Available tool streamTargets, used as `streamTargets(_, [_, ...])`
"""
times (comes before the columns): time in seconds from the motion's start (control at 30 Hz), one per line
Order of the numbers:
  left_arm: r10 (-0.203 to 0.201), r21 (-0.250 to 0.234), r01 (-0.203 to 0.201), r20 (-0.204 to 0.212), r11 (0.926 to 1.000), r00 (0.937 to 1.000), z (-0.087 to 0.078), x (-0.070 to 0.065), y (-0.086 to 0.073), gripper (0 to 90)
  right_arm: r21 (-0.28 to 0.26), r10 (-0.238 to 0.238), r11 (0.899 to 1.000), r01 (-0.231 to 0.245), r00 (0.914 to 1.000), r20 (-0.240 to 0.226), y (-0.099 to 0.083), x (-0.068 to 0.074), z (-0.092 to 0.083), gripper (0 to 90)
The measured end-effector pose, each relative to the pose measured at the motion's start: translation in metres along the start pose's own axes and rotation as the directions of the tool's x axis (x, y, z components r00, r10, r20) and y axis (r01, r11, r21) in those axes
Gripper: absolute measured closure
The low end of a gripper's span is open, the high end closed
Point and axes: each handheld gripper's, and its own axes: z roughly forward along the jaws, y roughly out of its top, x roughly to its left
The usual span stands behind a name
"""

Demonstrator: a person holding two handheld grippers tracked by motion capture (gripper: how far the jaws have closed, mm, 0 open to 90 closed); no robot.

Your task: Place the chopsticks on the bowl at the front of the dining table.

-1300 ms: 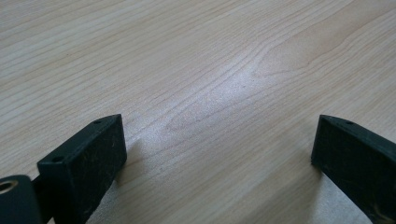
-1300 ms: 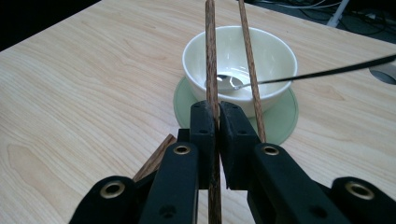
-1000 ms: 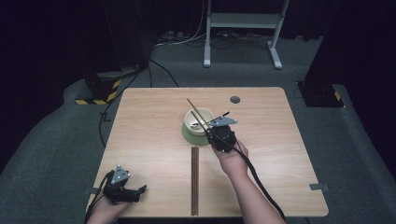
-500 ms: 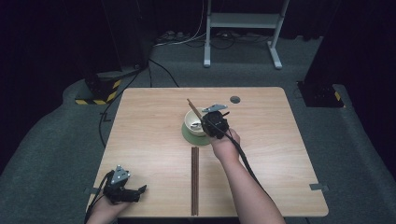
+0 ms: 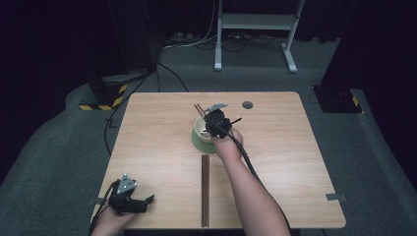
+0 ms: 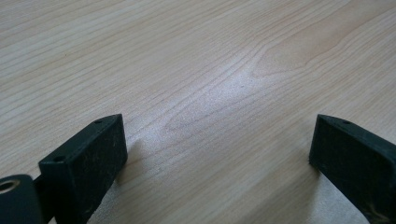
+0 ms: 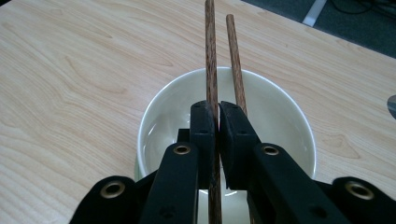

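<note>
Presently my right gripper (image 7: 215, 119) has its jaws clamped on one pair of dark wooden chopsticks (image 7: 211, 56) over the white ceramic bowl (image 7: 159, 109), frame centre. Second pair (image 5: 205, 189) lies unplaced on the surface (image 5: 147, 142); left gripper (image 6: 219, 154) jaws apart, idle, empty.

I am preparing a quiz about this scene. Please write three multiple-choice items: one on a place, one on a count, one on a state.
1. Where is the white bowl?
A. on a green saucer
B. on the floor
C. at the table's near edge

2. How many chopsticks lie flat on the table?
A. none
B. two
C. five

3. The left gripper is:
A. shut on a chopstick
B. open
C. shut on the bowl

Key: 1 A, the green saucer rims it; 2 B, a pair lies side by side; 3 B, bare wood between its jaws.
</note>
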Motion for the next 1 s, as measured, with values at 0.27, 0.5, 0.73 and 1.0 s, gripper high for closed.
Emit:
streamTargets(0.27, [-0.004,-0.001,0.004,0.002,1.0000,1.0000,0.000,0.000,0.000,4.6,0.024,-0.007,1.000,0.007,0.9998,0.018,0.008,0.002,0.013,84.4])
streamTargets(0.5, [0.002,0.000,-0.002,0.003,1.0000,1.0000,0.000,0.000,0.000,4.6,0.046,-0.012,0.999,0.010,0.9989,0.044,0.011,0.001,0.023,84.4])
streamTargets(0.73, [0.001,-0.002,-0.001,0.003,1.0000,1.0000,0.000,0.000,0.000,4.7,0.061,-0.011,0.998,0.009,0.9992,0.039,0.011,0.000,0.029,84.4])
streamTargets(1.0, [0.000,-0.002,0.000,0.004,1.0000,1.0000,0.000,0.000,0.000,4.7,0.072,-0.019,0.997,0.016,0.9989,0.043,0.009,0.001,0.029,84.4])
